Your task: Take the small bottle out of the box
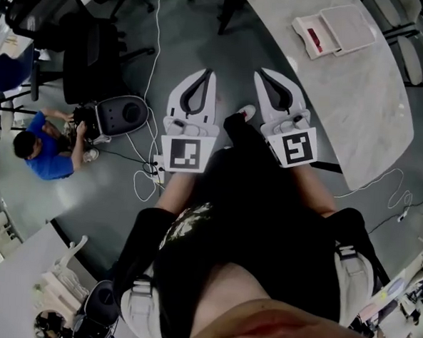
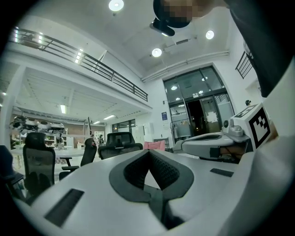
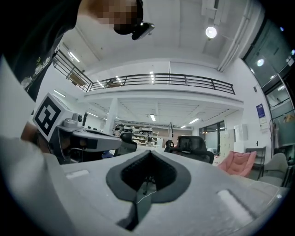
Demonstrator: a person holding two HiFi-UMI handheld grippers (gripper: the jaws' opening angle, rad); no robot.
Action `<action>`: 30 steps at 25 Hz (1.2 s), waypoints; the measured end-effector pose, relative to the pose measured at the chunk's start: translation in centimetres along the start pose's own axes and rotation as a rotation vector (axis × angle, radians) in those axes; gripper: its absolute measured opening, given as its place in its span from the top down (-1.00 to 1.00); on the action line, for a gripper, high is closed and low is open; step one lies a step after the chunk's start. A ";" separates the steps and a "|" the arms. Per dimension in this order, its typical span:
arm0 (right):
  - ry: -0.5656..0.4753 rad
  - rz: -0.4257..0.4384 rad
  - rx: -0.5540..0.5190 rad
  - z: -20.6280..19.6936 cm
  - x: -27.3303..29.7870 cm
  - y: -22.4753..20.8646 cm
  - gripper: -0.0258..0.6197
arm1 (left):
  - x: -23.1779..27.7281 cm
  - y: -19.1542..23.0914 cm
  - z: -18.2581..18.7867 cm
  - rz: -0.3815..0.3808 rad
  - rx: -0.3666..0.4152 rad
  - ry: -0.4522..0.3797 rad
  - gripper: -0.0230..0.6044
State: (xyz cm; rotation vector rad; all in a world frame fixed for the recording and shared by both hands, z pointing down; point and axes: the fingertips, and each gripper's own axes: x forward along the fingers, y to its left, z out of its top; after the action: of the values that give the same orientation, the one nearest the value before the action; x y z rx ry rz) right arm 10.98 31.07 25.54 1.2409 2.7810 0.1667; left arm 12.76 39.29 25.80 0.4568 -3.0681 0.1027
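Above the grey floor [image 1: 110,194], the left hand-held gripper [image 1: 207,75] and right hand-held gripper [image 1: 263,76] sit side by side, each pressed together on nothing; the box [image 1: 334,29] lies well apart on the pale worktop [image 1: 358,102], its small bottle indiscernible

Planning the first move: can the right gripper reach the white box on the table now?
Probably not yet: the right gripper hangs over the floor, well short of the white box, though nothing stands between them.
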 end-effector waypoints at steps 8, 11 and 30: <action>0.017 -0.118 0.009 -1.2 4.3 -8.8 0.93 | 11.0 1.0 1.2 -0.128 0.037 -0.011 0.89; 0.037 -0.177 0.033 -2.5 4.4 -13.2 0.93 | 15.5 -0.6 1.0 -0.196 0.062 0.014 0.89; 0.121 -0.663 0.035 -7.5 -4.8 -28.6 0.93 | 30.6 -13.8 -1.8 -0.729 0.111 0.053 0.89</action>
State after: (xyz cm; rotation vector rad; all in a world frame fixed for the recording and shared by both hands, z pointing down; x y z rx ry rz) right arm -7.84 8.04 29.20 0.2657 3.1272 0.1416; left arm -12.42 17.38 29.89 1.4937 -2.6444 0.2480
